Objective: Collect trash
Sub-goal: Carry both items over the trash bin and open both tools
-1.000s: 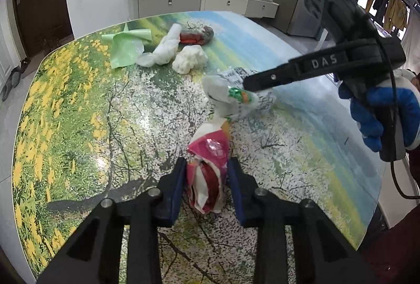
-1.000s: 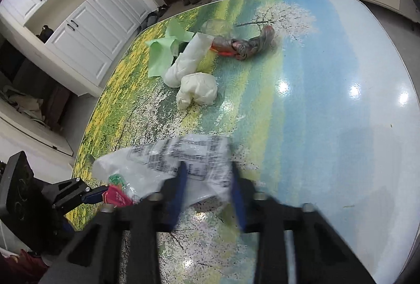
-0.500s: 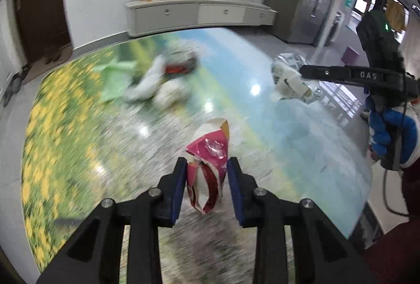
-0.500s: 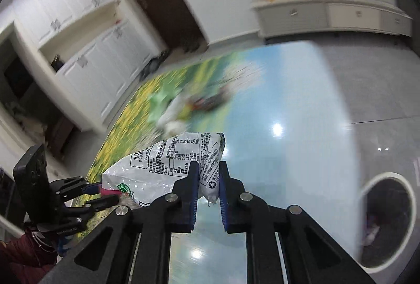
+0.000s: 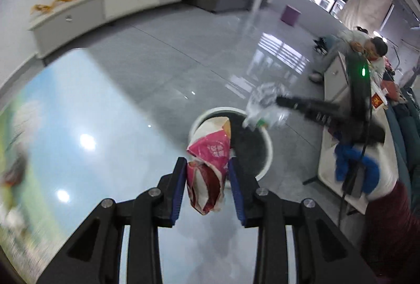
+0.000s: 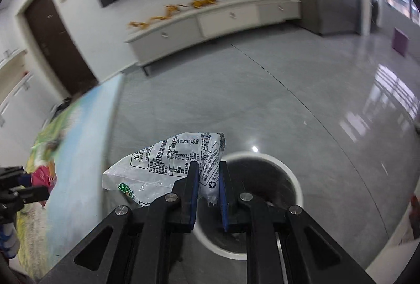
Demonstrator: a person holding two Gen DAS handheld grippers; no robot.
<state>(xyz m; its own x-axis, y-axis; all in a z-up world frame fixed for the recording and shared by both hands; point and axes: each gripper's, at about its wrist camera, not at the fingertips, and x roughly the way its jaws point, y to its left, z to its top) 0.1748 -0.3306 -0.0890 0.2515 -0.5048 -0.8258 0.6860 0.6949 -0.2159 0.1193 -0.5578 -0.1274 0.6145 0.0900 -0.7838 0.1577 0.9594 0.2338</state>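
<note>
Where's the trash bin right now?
The round white-rimmed trash bin stands on the grey floor beside the table, right below the right claw.

Both wrist views look steeply down along their tongs, sharing the white bin [image 5: 265,138] [image 6: 294,179] close below.

White plastic wrapper [image 6: 162,166]: "100", a printed table of percentages, a web address, a recycling mark, a green round logo. Pink wrapper [image 5: 210,152]: pale print, unreadable.
</note>
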